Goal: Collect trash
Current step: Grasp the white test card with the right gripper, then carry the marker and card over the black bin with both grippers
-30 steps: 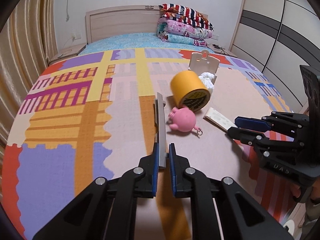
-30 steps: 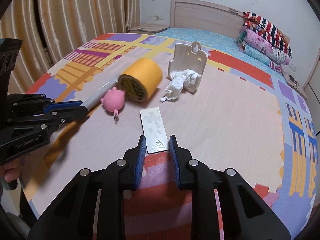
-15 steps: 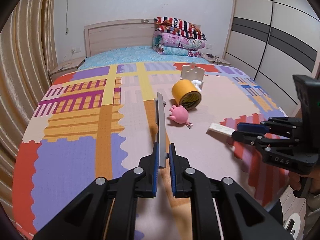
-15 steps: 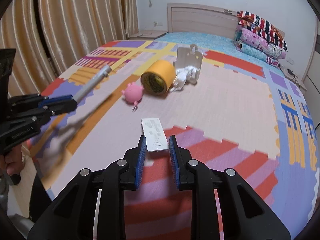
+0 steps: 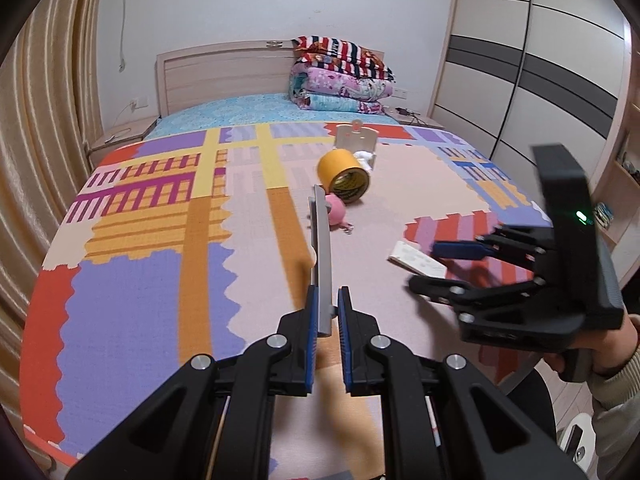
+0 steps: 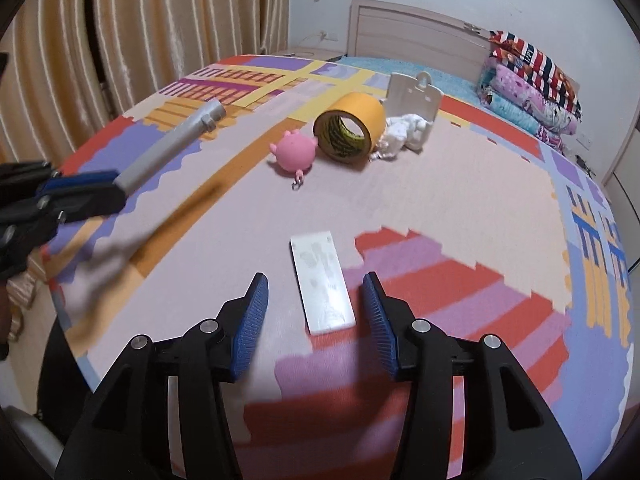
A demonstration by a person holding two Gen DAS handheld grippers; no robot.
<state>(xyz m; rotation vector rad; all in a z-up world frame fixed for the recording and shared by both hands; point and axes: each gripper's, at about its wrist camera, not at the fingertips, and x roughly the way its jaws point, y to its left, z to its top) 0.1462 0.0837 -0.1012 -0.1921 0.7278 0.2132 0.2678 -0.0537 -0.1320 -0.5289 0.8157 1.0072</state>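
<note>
White packet [image 6: 322, 285] now lies released between spread right tongs [image 6: 316, 312].

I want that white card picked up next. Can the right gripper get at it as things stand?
Probably yes. The right gripper stands open with the white card lying flat between its fingers, nothing covering it. The left gripper, shut on the grey bar, is off to the side.

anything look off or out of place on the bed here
Yes. The yellow tape roll lies tipped on its side against a crumpled white wad spilling from a white holder. A pink toy and a flat white packet lie loose on the mat.
</note>
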